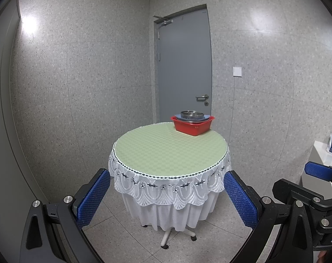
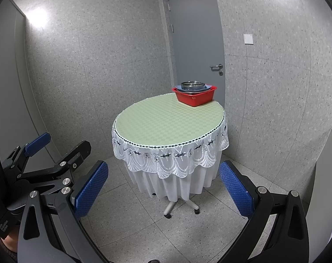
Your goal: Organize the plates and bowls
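two tongs (image 1: 167, 194) (image 2: 163, 188) gape — red basin (image 1: 192, 127) far off, perhaps plates inside.

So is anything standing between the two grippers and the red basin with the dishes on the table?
Nothing visible does. The left gripper and right gripper are both open and held off the near edge of the table. The red basin sits at the far edge, with only bare green tabletop between.

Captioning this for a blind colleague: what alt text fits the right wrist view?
A round table with a green checked top and white lace skirt holds a red basin containing a metal bowl. The open right gripper frames it from a distance, with the left gripper beside.
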Available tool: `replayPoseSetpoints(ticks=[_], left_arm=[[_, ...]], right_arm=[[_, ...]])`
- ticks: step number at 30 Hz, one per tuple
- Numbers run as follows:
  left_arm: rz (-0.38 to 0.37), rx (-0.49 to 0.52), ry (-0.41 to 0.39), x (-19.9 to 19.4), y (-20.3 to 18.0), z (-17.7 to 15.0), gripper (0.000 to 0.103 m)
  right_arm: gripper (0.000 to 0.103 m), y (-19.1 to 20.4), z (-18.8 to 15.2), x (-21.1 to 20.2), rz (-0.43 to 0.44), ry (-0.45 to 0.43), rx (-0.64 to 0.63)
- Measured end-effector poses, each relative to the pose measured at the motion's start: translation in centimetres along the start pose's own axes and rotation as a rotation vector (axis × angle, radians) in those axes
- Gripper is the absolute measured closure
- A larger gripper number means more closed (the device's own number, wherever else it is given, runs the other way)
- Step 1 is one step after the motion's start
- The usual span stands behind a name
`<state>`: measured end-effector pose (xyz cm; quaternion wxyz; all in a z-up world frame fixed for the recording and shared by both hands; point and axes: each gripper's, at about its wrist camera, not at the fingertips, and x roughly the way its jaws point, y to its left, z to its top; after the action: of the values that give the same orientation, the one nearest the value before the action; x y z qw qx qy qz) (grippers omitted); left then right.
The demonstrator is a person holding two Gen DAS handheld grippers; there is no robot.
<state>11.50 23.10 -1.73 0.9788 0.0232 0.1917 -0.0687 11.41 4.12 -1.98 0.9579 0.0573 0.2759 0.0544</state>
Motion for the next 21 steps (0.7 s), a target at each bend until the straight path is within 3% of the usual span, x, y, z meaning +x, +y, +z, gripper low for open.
replayPoseSetpoints(ticks=[21], left_arm=[[0.005,0.003,0.010,1.0,-0.3,0.5,0.001]], right_arm=[[0.000,-0.7,-0.1,0.9,0.009,0.010,0.014]])
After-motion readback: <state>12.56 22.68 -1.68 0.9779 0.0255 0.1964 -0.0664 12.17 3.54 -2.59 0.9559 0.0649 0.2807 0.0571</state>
